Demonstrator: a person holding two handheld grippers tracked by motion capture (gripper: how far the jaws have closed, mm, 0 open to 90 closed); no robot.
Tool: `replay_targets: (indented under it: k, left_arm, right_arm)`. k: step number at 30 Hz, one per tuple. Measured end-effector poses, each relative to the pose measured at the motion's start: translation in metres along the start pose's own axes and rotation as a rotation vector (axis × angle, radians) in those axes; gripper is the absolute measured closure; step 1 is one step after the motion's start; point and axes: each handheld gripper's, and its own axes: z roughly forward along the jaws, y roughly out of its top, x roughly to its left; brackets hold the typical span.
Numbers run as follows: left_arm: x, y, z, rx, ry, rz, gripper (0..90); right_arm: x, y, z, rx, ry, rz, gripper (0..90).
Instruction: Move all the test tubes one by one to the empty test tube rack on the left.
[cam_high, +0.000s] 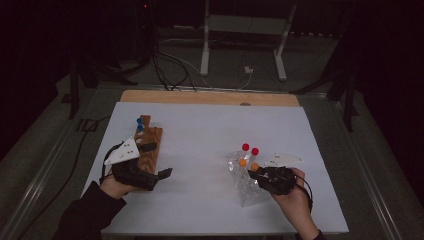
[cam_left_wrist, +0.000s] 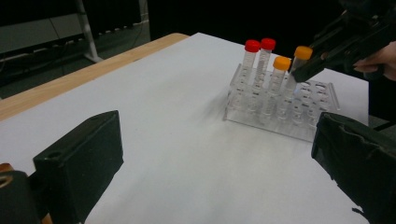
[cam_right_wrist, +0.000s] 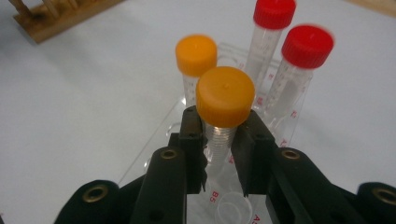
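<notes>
A clear plastic tube rack (cam_high: 246, 192) stands on the white sheet at the right and holds two red-capped tubes (cam_right_wrist: 274, 13) and two orange-capped tubes. My right gripper (cam_right_wrist: 222, 140) is shut on the nearer orange-capped tube (cam_right_wrist: 225, 96), just below its cap, and the tube stands upright in the rack. The other orange-capped tube (cam_right_wrist: 196, 55) stands just behind it. In the left gripper view the right gripper (cam_left_wrist: 303, 72) reaches in from the right to that tube (cam_left_wrist: 303, 52). My left gripper (cam_high: 159, 160) is open beside a wooden rack (cam_high: 150, 137), with nothing between its jaws.
The wooden rack carries blue-capped tubes (cam_high: 139, 121) at its far end. A wooden table edge (cam_high: 210, 97) runs along the back of the white sheet (cam_high: 200, 145). Cables and a white stand (cam_high: 242, 30) lie on the floor beyond.
</notes>
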Motion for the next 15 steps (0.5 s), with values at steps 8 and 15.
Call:
replay_targets:
  k: [8, 15]
  left_arm:
    - [0.0, 0.001, -0.001, 0.0, 0.004, 0.007, 3.0]
    - [-0.003, 0.004, -0.001, -0.006, -0.007, 0.013, 3.0]
  right_arm:
    - [0.001, 0.012, -0.023, -0.08, 0.0, 0.009, 74.2]
    - [0.01, 0.022, -0.045, -0.141, 0.012, -0.017, 74.2]
